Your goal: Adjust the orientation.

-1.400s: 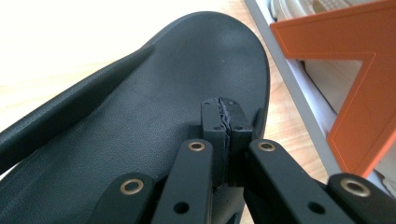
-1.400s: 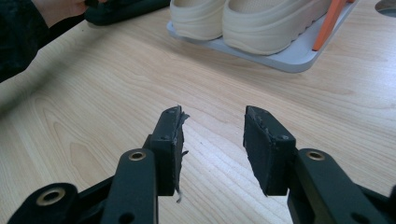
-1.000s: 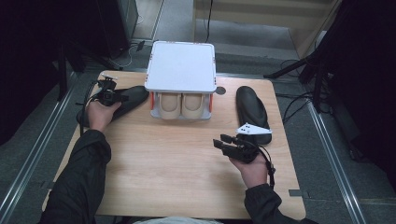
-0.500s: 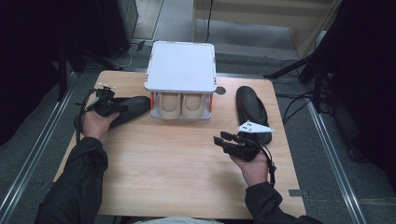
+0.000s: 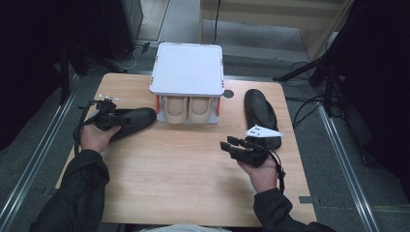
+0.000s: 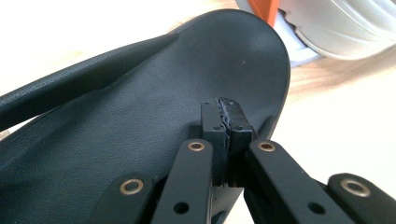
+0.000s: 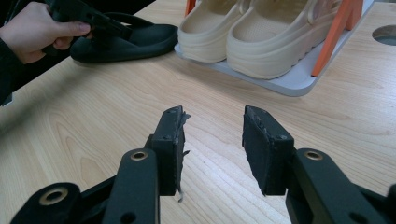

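A: Right, left tool (image 5: 112,119) is clenched on the near black shoe (image 5: 133,122). In the left gripper view the jaws meet with a fold of the shoe's edge pinched between them. The shoe lies on the desk (image 5: 183,179), toe just beside the rack (image 5: 187,72).

B: Thin bite. We judge it could slip if we lift or twist hard; the upper looks soft and would peel out of the pads.

A: Agreed. Second risk: the toe sits close to the rack's orange post (image 5: 158,103). If we swing it that way, we knock the rack or the beige pair (image 5: 188,109) on its lower shelf.

B: Right tool (image 5: 237,146)?

A: Released, jaws apart, nothing between them, above bare desk. The other black shoe (image 5: 261,116) lies just behind it, near the right edge of the desk.

B: So a careless sweep there pushes that shoe toward the edge.

A: Yes. The lower shelf is taken by the beige pair, so nothing fits there. The rack top is bare.

B: Open room?

A: The wide bare middle and front of the desk between our hands. The left side is tighter: our left hand (image 5: 95,137) is near the left edge.
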`<state>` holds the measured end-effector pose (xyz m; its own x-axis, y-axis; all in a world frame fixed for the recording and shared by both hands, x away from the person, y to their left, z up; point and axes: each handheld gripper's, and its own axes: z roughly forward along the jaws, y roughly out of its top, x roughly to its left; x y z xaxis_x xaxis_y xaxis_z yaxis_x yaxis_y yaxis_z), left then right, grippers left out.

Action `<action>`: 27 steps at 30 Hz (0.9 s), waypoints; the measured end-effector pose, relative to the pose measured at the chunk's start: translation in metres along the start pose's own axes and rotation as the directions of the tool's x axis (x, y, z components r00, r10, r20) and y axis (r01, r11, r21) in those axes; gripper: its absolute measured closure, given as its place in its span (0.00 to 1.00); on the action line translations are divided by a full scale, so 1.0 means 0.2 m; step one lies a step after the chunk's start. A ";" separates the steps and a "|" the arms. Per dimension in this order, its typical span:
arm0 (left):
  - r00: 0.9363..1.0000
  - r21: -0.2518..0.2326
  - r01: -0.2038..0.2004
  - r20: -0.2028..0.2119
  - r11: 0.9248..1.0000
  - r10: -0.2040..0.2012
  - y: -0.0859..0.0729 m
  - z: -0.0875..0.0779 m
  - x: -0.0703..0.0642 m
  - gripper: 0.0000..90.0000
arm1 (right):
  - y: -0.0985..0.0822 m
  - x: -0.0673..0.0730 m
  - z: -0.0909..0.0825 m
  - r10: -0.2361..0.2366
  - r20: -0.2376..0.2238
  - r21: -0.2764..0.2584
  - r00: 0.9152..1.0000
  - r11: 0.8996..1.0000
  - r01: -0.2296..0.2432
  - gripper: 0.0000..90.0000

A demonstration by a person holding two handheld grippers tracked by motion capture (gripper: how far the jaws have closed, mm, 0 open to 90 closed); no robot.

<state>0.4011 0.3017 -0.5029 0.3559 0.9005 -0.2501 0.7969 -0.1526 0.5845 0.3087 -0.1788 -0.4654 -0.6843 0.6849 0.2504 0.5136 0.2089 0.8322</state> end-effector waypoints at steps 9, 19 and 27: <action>1.000 0.011 -0.007 0.026 1.000 0.007 -0.05 -0.02 -0.04 1.00 | 0.00 0.00 0.00 0.006 0.001 0.002 1.000 1.000 -0.006 0.66; 0.998 -0.011 -0.059 0.034 0.998 0.059 -0.05 -0.04 -0.17 1.00 | 0.00 0.01 0.01 0.002 -0.003 0.004 1.000 1.000 -0.002 0.67; 0.998 -0.014 -0.017 0.067 1.000 0.018 -0.04 0.04 -0.23 1.00 | 0.00 0.00 0.02 -0.003 -0.004 0.004 1.000 1.000 0.003 0.67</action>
<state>0.3819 0.2588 -0.5030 0.4022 0.8683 -0.2903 0.7836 -0.1626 0.5996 0.3106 -0.1753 -0.4670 -0.6876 0.6818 0.2498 0.5139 0.2138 0.8308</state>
